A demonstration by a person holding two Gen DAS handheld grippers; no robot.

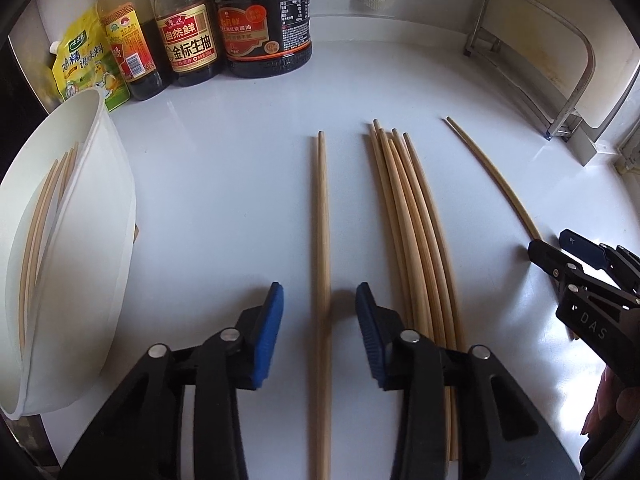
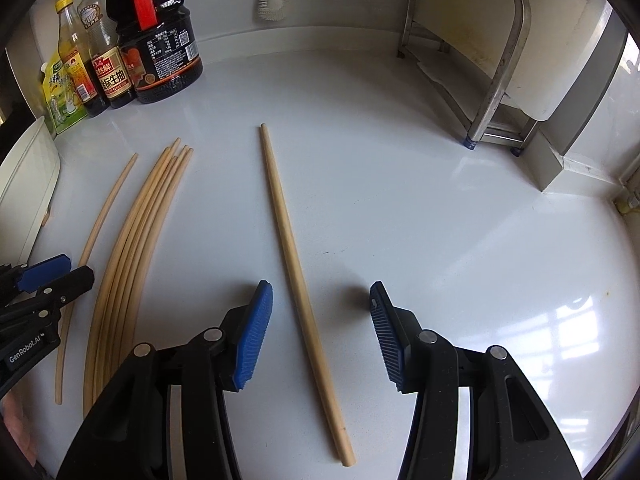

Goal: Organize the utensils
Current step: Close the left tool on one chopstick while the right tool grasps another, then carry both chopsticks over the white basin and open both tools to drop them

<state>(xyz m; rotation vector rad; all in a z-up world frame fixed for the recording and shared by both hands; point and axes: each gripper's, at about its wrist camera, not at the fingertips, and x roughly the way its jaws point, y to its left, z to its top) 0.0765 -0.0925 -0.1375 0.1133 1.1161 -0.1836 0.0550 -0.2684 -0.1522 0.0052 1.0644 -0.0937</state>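
Wooden chopsticks lie on the white counter. In the left wrist view my left gripper point(image 1: 320, 304) is open, its jaws on either side of a single chopstick point(image 1: 321, 220). A bundle of several chopsticks point(image 1: 408, 216) lies just right of it, and another single chopstick point(image 1: 496, 180) lies further right, under my right gripper point(image 1: 552, 248). A white holder point(image 1: 96, 208) at left contains a few chopsticks point(image 1: 36, 240). In the right wrist view my right gripper point(image 2: 320, 300) is open over that lone chopstick point(image 2: 296, 280). The bundle point(image 2: 136, 248) and my left gripper point(image 2: 56, 272) are at left.
Sauce bottles point(image 1: 188, 28) and a yellow seasoning pouch point(image 1: 84, 60) stand at the back left. A metal rack point(image 2: 480, 60) stands at the back right by the wall. A white brush point(image 2: 272, 0) hangs at the back.
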